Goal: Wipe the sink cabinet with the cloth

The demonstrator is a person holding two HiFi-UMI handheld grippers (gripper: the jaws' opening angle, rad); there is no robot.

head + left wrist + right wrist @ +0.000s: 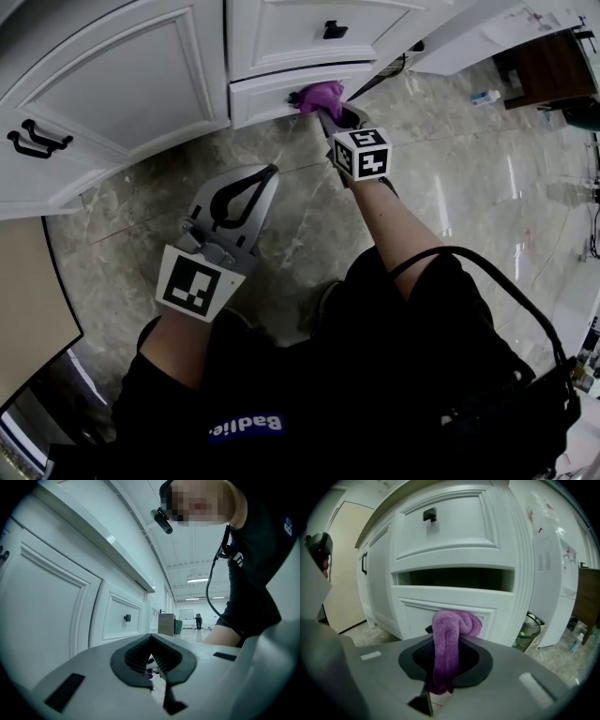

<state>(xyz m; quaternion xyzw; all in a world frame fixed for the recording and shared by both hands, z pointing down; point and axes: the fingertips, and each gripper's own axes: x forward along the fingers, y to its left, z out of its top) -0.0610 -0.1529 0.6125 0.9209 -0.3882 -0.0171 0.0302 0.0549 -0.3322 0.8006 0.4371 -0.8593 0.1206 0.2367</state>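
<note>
STATUS | purple terry cloth (446,641) is clamped in right gripper (335,116) and pressed to lower drawer front of white panelled sink cabinet (141,84), upper centre | left gripper (271,172) is held closed and empty, centre left | wiping judged under way; door panels at upper left judged outstanding

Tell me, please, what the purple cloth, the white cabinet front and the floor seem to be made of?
The purple cloth: soft terry or microfibre, judging by its fuzzy pile.
The cabinet front: probably painted wood or board, smooth satin white with moulded panels; the core is not visible.
The floor: polished stone or stone-look tile, grey veining with glossy reflections.
</note>
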